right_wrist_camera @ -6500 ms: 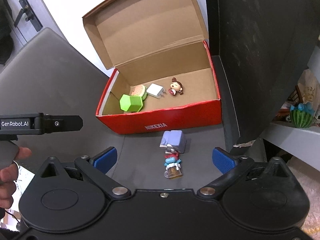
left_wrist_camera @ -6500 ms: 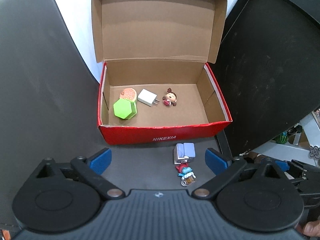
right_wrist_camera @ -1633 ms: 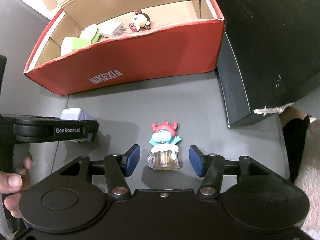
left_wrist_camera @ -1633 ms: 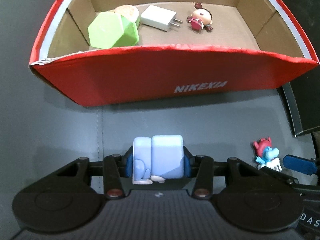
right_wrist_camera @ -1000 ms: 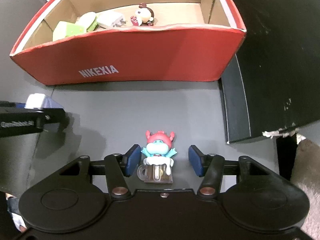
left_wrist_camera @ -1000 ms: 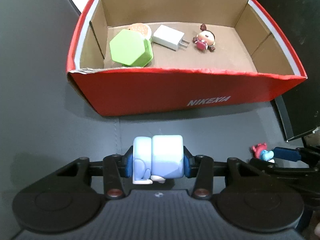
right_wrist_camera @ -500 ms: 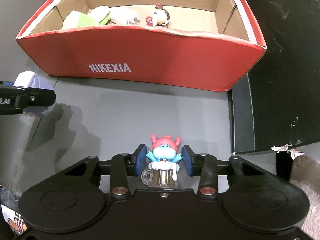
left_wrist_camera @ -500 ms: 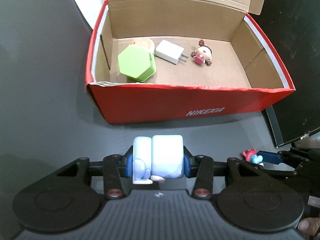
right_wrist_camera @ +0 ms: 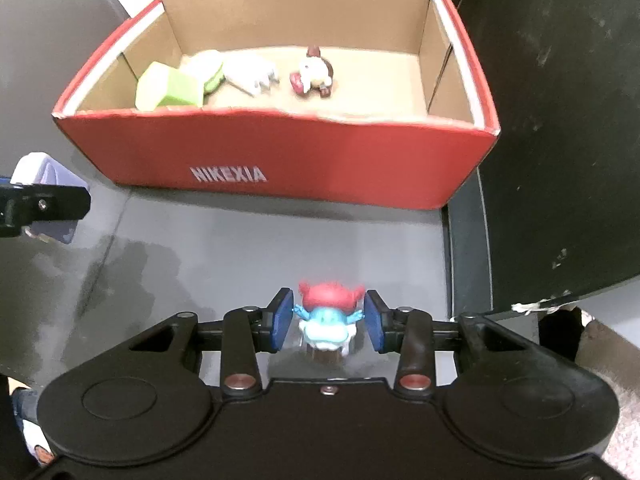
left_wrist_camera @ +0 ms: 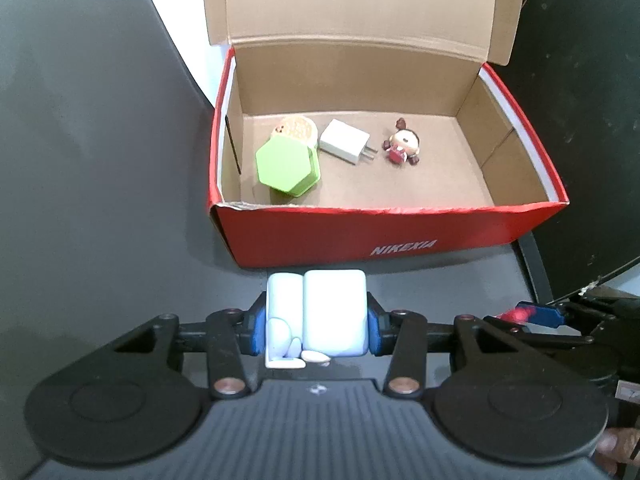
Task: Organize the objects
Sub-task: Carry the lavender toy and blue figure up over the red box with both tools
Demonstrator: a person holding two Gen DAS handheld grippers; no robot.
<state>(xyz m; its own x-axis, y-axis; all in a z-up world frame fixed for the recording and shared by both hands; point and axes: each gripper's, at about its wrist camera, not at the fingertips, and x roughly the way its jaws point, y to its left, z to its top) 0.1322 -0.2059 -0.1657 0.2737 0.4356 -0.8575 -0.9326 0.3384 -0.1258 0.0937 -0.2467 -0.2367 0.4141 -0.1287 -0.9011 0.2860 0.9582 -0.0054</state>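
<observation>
two toys are up in our grips now; left gripper [left_wrist_camera: 316, 330] squeezes the pale blue block toy [left_wrist_camera: 320, 312], right gripper [right_wrist_camera: 329, 322] just closed on the red-hat figure [right_wrist_camera: 328, 316]; next we lift both over the red box [left_wrist_camera: 400, 236] wall & drop them inside w/ the others.

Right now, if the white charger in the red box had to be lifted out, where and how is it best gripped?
Grip the white charger across its two long flat sides, coming straight down through the open top of the red box. It lies flat, its prongs toward the small doll, so avoid that end. The green hexagon box sits close at its other end, leaving little room there.
</observation>
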